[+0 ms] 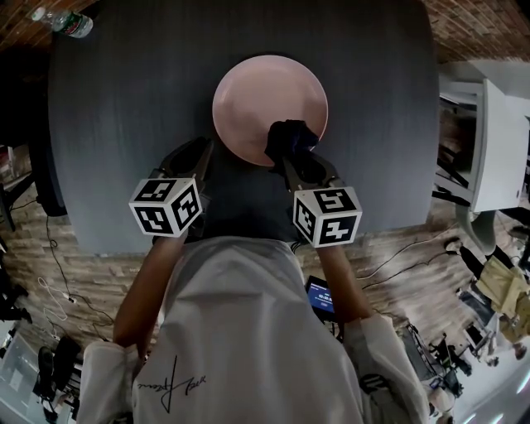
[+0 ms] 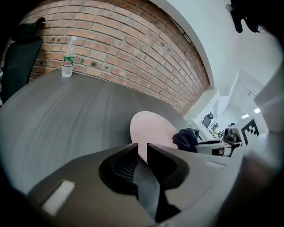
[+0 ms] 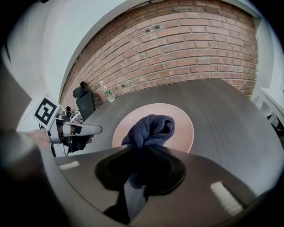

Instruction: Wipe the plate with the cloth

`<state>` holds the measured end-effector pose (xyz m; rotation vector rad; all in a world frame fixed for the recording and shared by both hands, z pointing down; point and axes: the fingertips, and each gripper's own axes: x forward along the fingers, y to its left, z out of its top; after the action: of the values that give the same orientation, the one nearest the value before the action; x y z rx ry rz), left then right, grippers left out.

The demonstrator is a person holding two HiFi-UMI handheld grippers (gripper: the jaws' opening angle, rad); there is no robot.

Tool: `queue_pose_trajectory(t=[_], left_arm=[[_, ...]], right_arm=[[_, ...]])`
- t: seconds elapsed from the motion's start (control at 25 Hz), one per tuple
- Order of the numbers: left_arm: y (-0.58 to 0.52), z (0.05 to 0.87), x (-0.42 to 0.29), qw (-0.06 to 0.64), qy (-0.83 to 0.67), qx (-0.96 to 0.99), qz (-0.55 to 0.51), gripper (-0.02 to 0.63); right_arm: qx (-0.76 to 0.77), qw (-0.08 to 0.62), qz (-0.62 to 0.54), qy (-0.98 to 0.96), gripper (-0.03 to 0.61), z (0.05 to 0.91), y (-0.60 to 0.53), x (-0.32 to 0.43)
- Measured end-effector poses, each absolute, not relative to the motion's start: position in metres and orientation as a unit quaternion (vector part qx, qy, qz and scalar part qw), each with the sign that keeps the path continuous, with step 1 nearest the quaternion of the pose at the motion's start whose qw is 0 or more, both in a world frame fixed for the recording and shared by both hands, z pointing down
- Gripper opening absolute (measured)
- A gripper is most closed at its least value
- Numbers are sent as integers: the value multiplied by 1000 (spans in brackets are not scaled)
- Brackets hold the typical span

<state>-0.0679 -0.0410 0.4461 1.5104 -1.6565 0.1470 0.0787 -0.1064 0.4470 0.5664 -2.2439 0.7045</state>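
Note:
A pink plate (image 1: 257, 95) lies on the dark grey table (image 1: 124, 124), a little beyond its middle. My right gripper (image 1: 291, 156) is shut on a dark blue cloth (image 1: 290, 137), and the bunched cloth rests on the plate's near right part. In the right gripper view the cloth (image 3: 151, 126) bulges out of the jaws over the plate (image 3: 182, 124). My left gripper (image 1: 209, 149) is at the plate's near left rim. In the left gripper view its jaws (image 2: 142, 153) stand almost together with the pink rim (image 2: 151, 128) in the narrow gap.
A water bottle (image 1: 66, 23) stands at the table's far left edge, by the brick wall. A black chair (image 2: 20, 57) is behind that edge. White furniture (image 1: 497, 141) stands to the table's right. Cables and gear lie on the floor.

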Motion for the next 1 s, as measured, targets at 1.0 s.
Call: queue_pose_trajectory(t=[1.0], left_arm=[[-56, 498, -61, 512, -610, 603, 39, 100]], right_arm=[[232, 403, 250, -849, 71, 480, -120, 62]])
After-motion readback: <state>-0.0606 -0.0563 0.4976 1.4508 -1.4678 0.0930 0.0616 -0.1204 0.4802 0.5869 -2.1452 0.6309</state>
